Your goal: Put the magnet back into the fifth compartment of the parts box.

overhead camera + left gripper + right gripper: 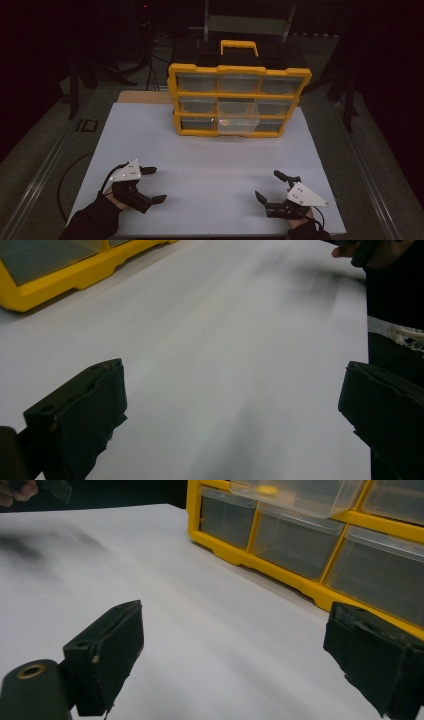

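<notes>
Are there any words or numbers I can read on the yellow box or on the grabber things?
No text can be read anywhere in these pictures.
The yellow drawer organizer: no label, brand or number on its frame or clear drawers.
The left gripper and right gripper: their grey plates carry small dots, no letters.
The white tabletop: blank.

High view looks down; both low gripper views share the yellow organizer

Dim room, dark floor around white table
</notes>
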`<state>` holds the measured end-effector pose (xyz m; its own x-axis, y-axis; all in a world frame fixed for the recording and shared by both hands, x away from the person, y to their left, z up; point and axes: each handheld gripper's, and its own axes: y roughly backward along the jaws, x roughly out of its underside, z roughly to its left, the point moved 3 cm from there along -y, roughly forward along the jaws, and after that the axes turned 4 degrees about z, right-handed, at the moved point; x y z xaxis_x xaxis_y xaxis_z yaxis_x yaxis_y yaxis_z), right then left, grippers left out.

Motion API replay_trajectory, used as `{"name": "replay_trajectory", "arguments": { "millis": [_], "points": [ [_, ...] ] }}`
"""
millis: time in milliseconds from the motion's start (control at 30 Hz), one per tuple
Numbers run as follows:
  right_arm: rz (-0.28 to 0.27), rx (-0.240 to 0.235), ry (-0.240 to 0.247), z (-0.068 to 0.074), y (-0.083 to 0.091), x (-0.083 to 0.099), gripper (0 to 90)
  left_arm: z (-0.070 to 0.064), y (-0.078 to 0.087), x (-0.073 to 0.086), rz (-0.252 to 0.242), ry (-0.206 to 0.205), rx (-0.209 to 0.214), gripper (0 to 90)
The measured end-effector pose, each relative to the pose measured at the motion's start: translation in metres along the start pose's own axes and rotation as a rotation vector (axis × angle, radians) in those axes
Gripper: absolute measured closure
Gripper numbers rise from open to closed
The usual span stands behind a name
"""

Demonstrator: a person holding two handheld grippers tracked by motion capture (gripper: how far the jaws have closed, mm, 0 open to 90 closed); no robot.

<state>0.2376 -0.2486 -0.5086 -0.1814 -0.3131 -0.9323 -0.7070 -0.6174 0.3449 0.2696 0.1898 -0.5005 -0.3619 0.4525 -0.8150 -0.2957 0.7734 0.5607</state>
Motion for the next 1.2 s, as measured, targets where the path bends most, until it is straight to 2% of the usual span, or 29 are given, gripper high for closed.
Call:
{"name": "replay_trajectory", "arguments": {
  "millis": [200, 267, 433, 600, 700, 800, 900, 1200],
  "points": [
    [0.000, 0.000, 0.000, 0.000, 0.000, 0.000, 9.3, 0.000, 0.005, 0.011, -0.029, 0.032, -0.027, 0.1],
    [0.001, 0.000, 0.001, 0.000, 0.000, 0.000, 9.3, -0.001, 0.006, 0.015, -0.026, 0.025, -0.059, 0.1],
    [0.001, 0.000, 0.003, 0.000, 0.000, 0.000, 9.3, -0.002, 0.005, 0.020, -0.065, 0.057, -0.100, 0.1],
    [-0.001, 0.002, 0.004, 0.000, 0.001, 0.000, 9.3, -0.004, 0.003, 0.024, -0.089, 0.067, -0.169, 0.1],
    [0.000, 0.000, 0.005, 0.000, 0.001, 0.000, 9.3, -0.005, 0.001, 0.027, -0.085, 0.056, -0.211, 0.1],
    [0.000, -0.001, 0.006, 0.000, 0.001, 0.000, 9.3, -0.004, 0.000, 0.029, -0.108, 0.080, -0.225, 0.1],
    [0.001, -0.003, 0.007, 0.000, 0.000, 0.000, 9.3, -0.004, -0.001, 0.029, -0.116, 0.076, -0.248, 0.1],
    [0.008, -0.006, 0.006, 0.000, -0.001, 0.001, 9.3, -0.002, -0.001, 0.030, -0.143, 0.092, -0.266, 0.1]
  ]
}}
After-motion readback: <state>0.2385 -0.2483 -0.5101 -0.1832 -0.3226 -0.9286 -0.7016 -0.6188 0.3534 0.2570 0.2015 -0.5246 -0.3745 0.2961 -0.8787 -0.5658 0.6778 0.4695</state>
